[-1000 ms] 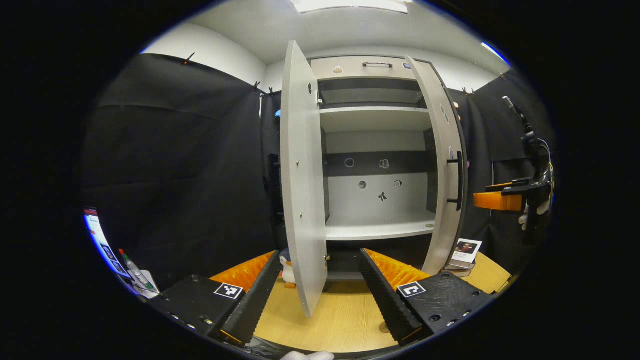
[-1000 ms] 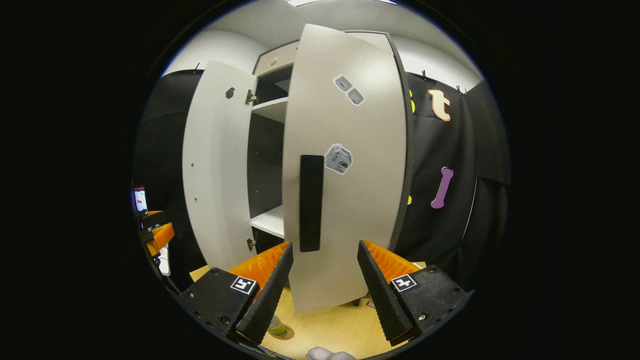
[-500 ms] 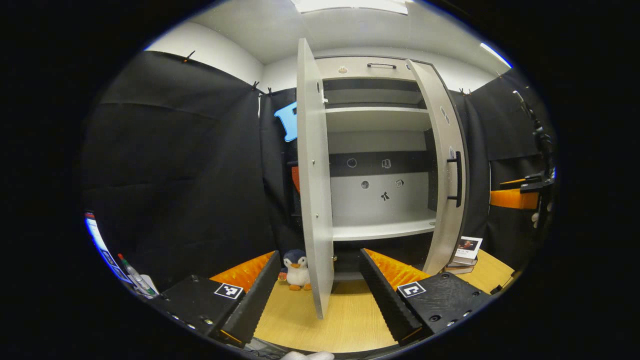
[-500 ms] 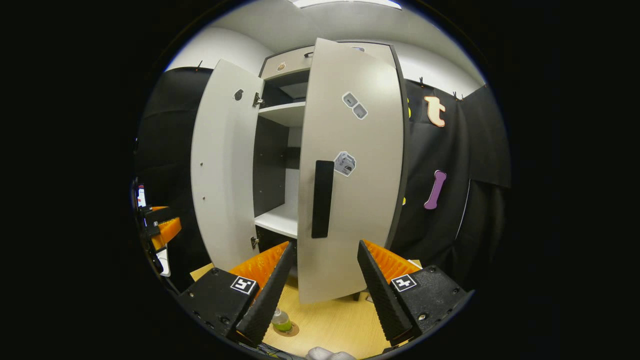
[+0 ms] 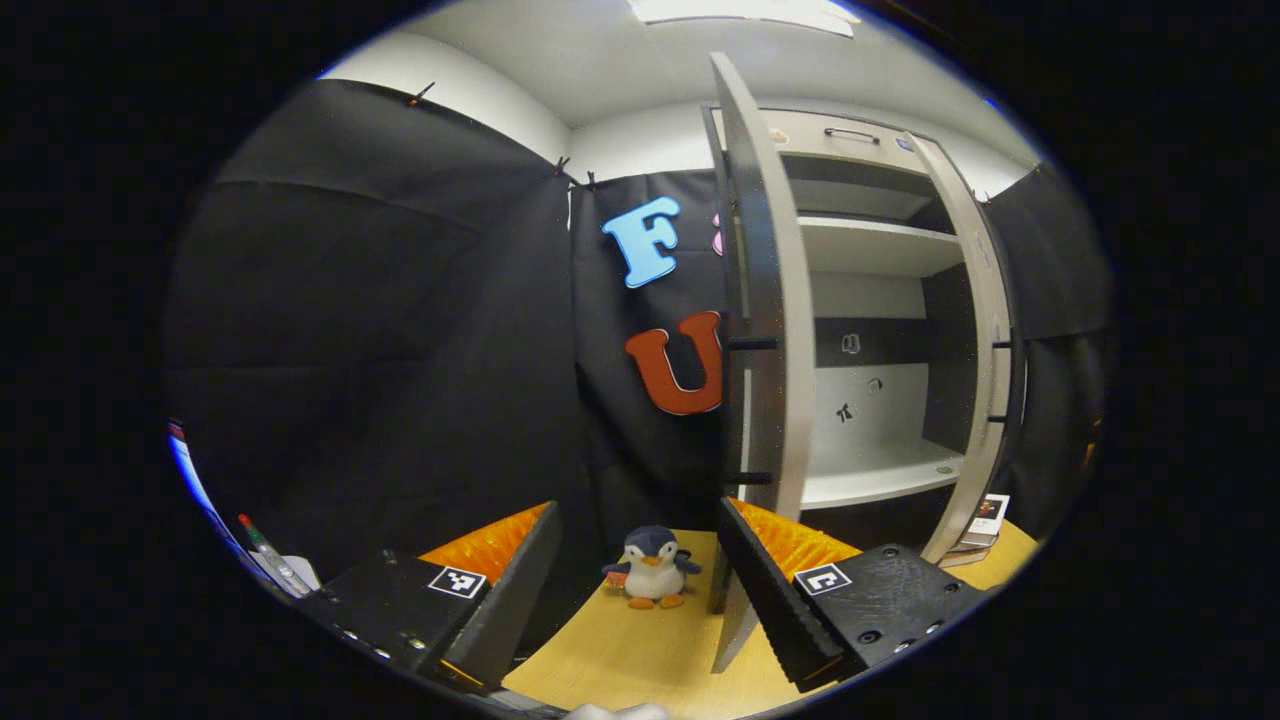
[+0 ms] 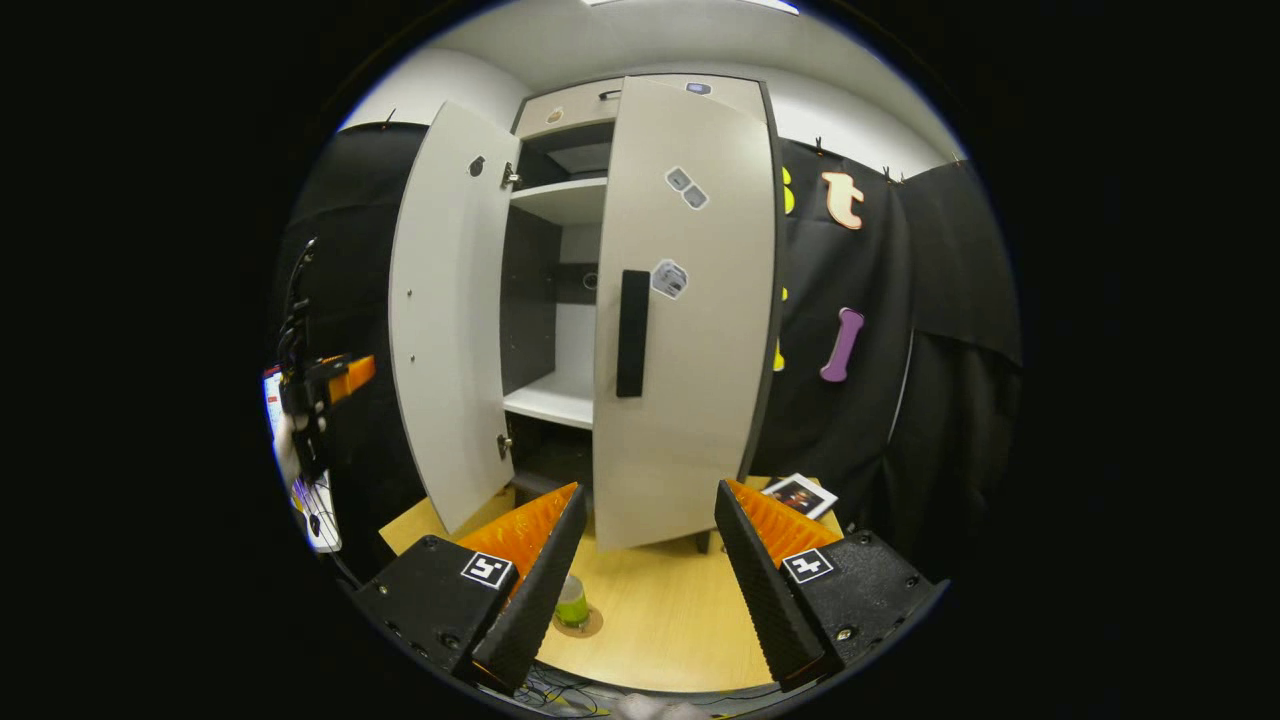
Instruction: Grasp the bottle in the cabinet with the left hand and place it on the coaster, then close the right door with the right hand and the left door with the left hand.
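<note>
Looking near to far: both the left gripper (image 5: pixel 635 590) and right gripper (image 6: pixel 640 570) gape wide, holding nothing. Bottle (image 6: pixel 571 603) sits on its coaster (image 6: pixel 588 627), bottom centre. Right door (image 6: pixel 685 300) has swung nearly shut since a second ago; left door (image 5: pixel 765 330) next, I'd guess.

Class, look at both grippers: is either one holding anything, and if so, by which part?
Nothing is held. The left gripper and the right gripper both stand open with empty gaps; the bottle sits on its coaster.

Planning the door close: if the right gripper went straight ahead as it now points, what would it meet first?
Most likely the face of the right door, below its dark handle. The right gripper is open with bare table ahead of it; depth is hard to judge.
</note>
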`<state>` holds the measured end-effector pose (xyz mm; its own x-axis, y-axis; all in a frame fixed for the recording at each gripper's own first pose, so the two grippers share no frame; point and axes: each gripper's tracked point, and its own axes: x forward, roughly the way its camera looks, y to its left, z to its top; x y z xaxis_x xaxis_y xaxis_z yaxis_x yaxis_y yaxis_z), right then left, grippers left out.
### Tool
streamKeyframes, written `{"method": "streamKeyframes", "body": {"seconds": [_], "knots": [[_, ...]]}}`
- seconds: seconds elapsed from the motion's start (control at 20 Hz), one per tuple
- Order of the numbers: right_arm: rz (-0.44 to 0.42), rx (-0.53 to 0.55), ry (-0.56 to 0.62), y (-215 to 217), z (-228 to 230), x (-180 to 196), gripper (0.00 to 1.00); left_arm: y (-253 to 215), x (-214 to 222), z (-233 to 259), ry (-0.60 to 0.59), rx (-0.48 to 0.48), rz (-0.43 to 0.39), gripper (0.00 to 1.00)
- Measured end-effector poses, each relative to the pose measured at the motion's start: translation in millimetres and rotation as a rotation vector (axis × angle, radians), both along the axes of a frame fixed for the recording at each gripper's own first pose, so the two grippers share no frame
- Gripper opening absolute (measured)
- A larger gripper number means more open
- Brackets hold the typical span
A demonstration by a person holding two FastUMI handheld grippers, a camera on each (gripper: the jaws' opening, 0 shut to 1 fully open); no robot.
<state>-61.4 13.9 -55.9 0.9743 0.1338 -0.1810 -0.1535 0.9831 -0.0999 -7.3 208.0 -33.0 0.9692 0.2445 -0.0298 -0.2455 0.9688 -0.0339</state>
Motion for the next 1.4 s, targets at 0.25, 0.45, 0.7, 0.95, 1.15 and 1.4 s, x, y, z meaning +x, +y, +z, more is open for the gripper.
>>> {"method": "streamKeyframes", "body": {"seconds": [0.25, 0.45, 0.7, 0.95, 1.15, 1.4], "knots": [[-0.043, 0.018, 0.016, -14, -9, -10, 0.81, 34, 37, 1, 0.003, -0.074, 0.035, 0.95], [-0.044, 0.025, 0.029, -19, -12, -12, 0.81, 27, 53, 9, -0.001, -0.058, 0.021, 0.95], [-0.017, 0.024, 0.024, -23, -9, -10, 0.81, 17, 55, 23, 0.011, 0.125, 0.071, 0.89], [0.011, 0.029, 0.019, -28, -7, -5, 0.81, 3, 50, 25, 0.025, 0.096, 0.061, 0.88], [0.023, 0.023, 0.021, -41, -9, -1, 0.81, -31, 47, 21, 0.031, 0.082, 0.027, 0.89], [0.01, 0.04, 0.012, -67, -1, -2, 0.81, -92, 54, 22, 0.023, 0.06, -0.049, 0.85]]}}
